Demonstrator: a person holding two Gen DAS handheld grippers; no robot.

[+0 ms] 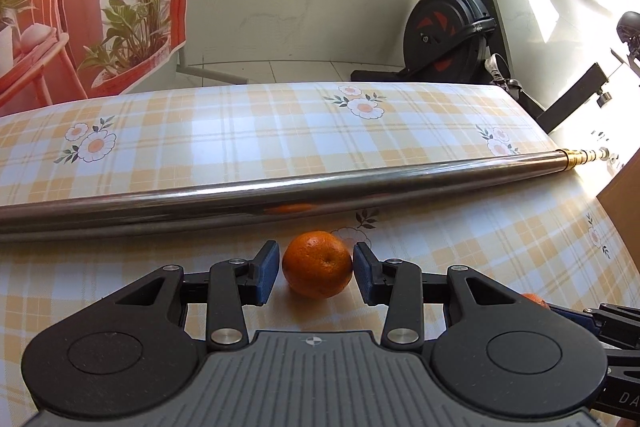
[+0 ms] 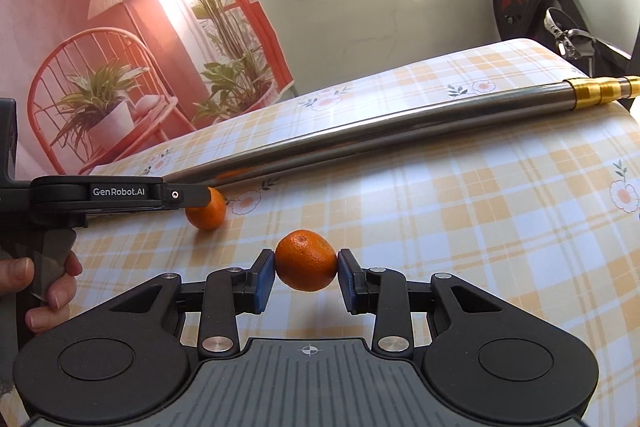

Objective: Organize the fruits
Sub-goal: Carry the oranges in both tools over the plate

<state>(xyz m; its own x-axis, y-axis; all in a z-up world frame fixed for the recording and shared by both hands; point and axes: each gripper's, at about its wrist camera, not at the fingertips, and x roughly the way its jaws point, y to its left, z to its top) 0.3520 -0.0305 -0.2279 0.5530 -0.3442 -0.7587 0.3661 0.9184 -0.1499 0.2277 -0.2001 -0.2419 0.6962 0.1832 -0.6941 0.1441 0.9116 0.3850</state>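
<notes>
Two small oranges are on the checked tablecloth. In the left wrist view one orange (image 1: 317, 264) sits on the cloth between the blue pads of my left gripper (image 1: 316, 273); the right pad touches it and a thin gap shows at the left pad. In the right wrist view my right gripper (image 2: 306, 273) is shut on the other orange (image 2: 306, 260), both pads pressing it, seemingly just above the cloth. The left gripper also shows from the side in the right wrist view (image 2: 200, 197), around its orange (image 2: 208, 211). A sliver of the right orange (image 1: 534, 299) shows in the left wrist view.
A long steel pole (image 1: 280, 191) with a brass end (image 2: 600, 89) lies across the table behind both oranges. A cardboard box corner (image 1: 624, 195) stands at the right. An exercise bike (image 1: 452, 35) and a printed backdrop (image 2: 120, 47) are beyond the table (image 1: 240, 131).
</notes>
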